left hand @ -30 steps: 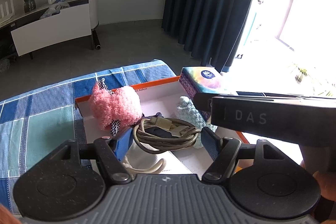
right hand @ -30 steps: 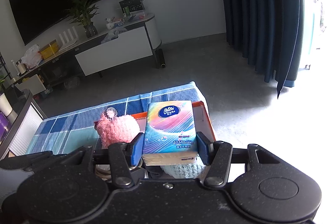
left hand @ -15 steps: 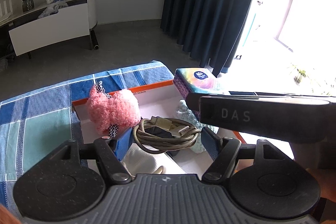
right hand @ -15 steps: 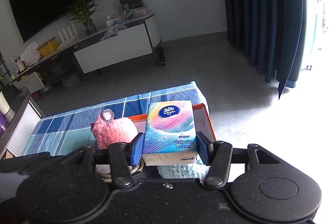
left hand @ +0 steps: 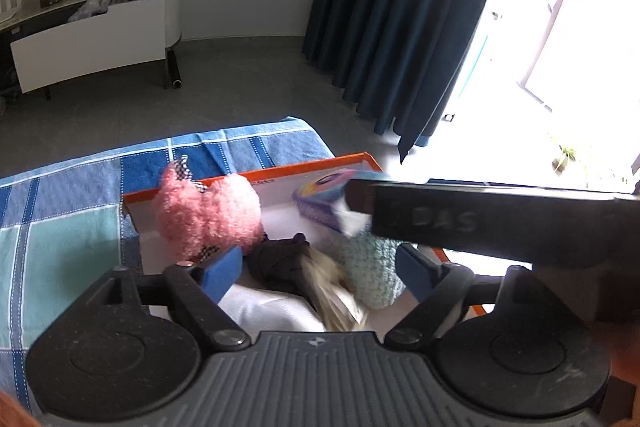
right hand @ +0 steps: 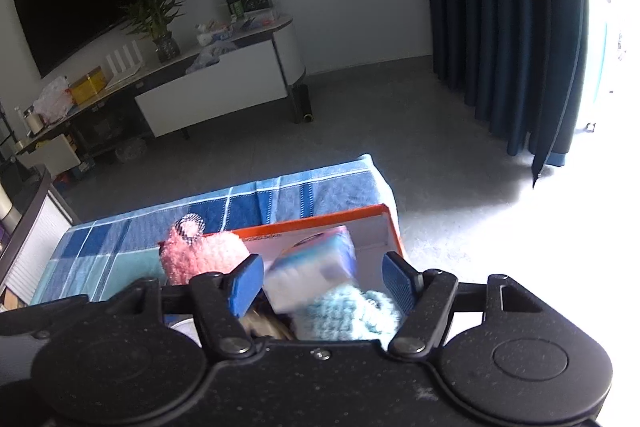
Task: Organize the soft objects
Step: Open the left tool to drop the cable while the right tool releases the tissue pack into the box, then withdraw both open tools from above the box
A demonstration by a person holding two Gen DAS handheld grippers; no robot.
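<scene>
An orange-rimmed white box point(left hand: 248, 174) point(right hand: 376, 213) sits on the blue checked cloth. In it lie a pink plush toy point(left hand: 208, 217) point(right hand: 200, 253), a mint knitted piece point(left hand: 370, 267) point(right hand: 344, 315), a dark cloth point(left hand: 280, 261) and a blurred beige cable bundle point(left hand: 334, 291). The colourful tissue pack point(left hand: 324, 197) point(right hand: 312, 273) is blurred and free, in the box's far right part. My left gripper point(left hand: 318, 267) is open above the box. My right gripper point(right hand: 322, 281) is open, just behind the pack; its body crosses the left wrist view point(left hand: 480, 223).
The blue checked cloth point(left hand: 60, 211) point(right hand: 280, 193) covers the table, whose far edge drops to grey floor. A white TV cabinet point(right hand: 216, 87) stands far behind. Dark curtains point(left hand: 400, 7) hang at right beside a bright window.
My right gripper has opened and the tissue pack has dropped out of it into the box. My left gripper has opened and the cable bundle has fallen from it onto the box contents.
</scene>
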